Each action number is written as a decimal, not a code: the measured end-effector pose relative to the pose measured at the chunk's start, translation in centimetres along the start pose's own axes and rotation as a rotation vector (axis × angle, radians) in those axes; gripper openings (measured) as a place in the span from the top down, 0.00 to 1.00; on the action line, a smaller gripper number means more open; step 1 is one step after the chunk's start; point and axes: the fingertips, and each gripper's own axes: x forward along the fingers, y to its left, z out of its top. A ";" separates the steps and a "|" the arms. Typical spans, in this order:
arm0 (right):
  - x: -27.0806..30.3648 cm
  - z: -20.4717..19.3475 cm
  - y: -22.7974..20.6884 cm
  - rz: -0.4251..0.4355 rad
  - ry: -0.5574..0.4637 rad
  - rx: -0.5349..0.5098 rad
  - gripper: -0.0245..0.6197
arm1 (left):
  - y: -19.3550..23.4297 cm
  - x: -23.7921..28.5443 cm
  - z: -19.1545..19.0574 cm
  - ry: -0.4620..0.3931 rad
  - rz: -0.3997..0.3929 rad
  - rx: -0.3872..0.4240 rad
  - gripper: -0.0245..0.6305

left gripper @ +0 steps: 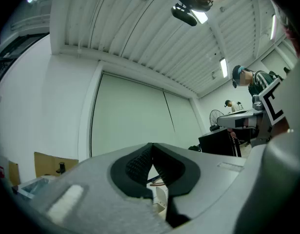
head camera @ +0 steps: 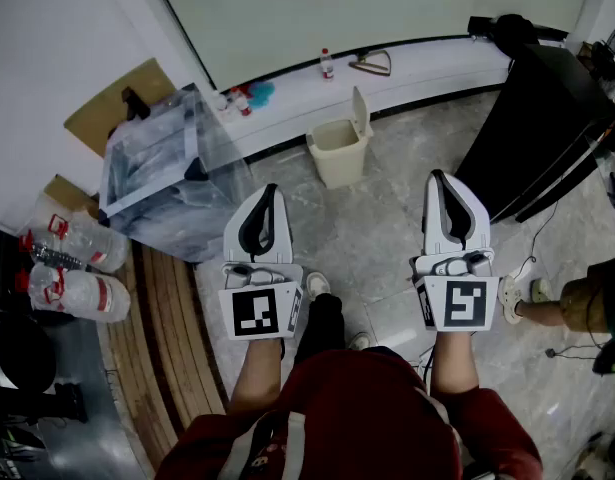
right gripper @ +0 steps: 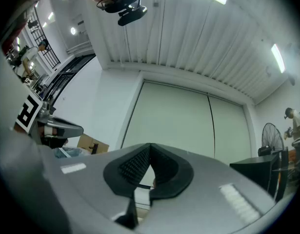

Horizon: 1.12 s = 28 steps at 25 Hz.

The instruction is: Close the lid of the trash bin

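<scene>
Left gripper and right gripper point forward, fingers clenched empty; trash bin open.

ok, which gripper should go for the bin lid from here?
Right, probably. The lid stands upright on the right rim of the trash bin, so the right gripper could push its back over. The left gripper sits on the open side. Both are shut and empty.
</scene>
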 end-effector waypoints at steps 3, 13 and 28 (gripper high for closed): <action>0.0 0.2 0.2 0.007 -0.007 -0.006 0.96 | -0.1 0.0 0.0 -0.005 0.001 -0.003 0.96; 0.3 -1.4 -0.5 -0.012 0.016 0.034 0.96 | 0.7 0.7 -1.2 0.012 0.001 -0.018 0.96; 9.4 -4.7 0.2 0.013 0.035 0.057 0.96 | 6.2 7.8 -4.0 0.026 0.034 -0.015 0.96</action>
